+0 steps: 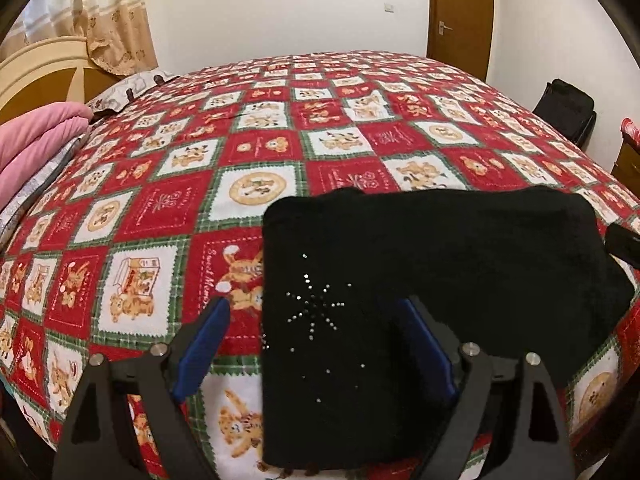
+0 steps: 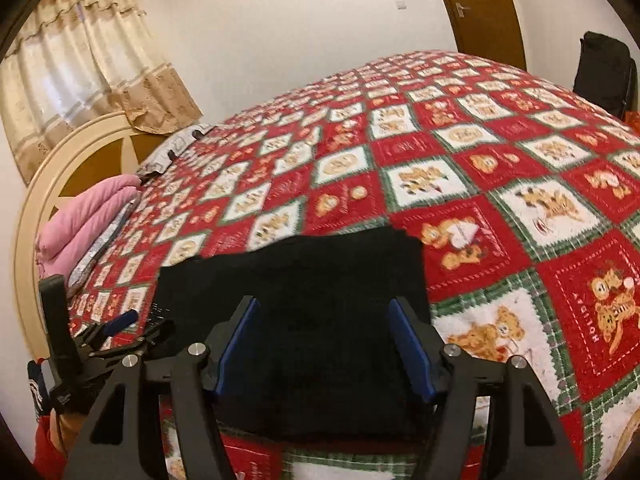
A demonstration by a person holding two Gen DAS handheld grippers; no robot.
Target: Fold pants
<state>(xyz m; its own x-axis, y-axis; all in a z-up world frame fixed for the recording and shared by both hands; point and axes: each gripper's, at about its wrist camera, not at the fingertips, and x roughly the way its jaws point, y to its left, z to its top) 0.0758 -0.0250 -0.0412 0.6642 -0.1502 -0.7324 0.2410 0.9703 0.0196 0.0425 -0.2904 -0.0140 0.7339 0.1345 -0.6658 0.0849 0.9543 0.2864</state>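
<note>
Looking across the red patchwork bedspread (image 1: pixel 168 216), I have both tools tipped downward over the near edge of the bed. My left gripper (image 1: pixel 316 344) hangs with its blue pads spread wide, straddling the left edge of the folded black pants (image 1: pixel 420 264), nothing pinched. My right gripper (image 2: pixel 326 340) also stands apart above the cloth, pads clear of it. The pants lie flat as a squat rectangle, long axis running left to right, rhinestone starburst (image 1: pixel 314 304) toward the left end.
</note>
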